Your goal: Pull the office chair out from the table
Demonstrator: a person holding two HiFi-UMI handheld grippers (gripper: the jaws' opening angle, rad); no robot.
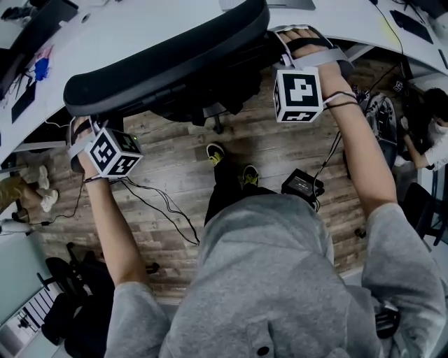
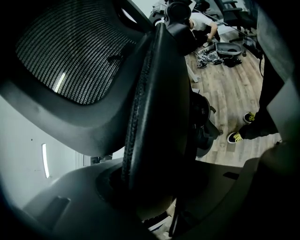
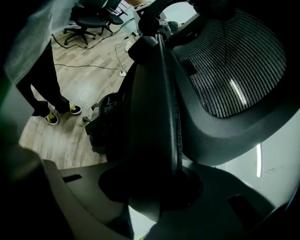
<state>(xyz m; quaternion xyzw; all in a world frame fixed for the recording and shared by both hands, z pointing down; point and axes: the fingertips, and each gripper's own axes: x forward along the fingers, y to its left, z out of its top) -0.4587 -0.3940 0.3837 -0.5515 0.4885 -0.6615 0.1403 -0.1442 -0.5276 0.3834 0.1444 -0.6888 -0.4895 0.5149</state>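
While we stand by the table point(image 1: 161, 21) at the top of the frame, our L claw point(image 1: 84, 136) & R claw point(image 1: 301, 49) both pinch the back of the office chair point(image 1: 168, 59).

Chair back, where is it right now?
In the head view the chair back sits top centre, beside the white table, held by the left claw and the right claw.

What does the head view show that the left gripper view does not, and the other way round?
Only the head view: the left cube, the right cube, the black box on the floor. Only the left gripper view: the mesh, and the left gripper shut on the chair back. Both: chair back, floor, shoes.
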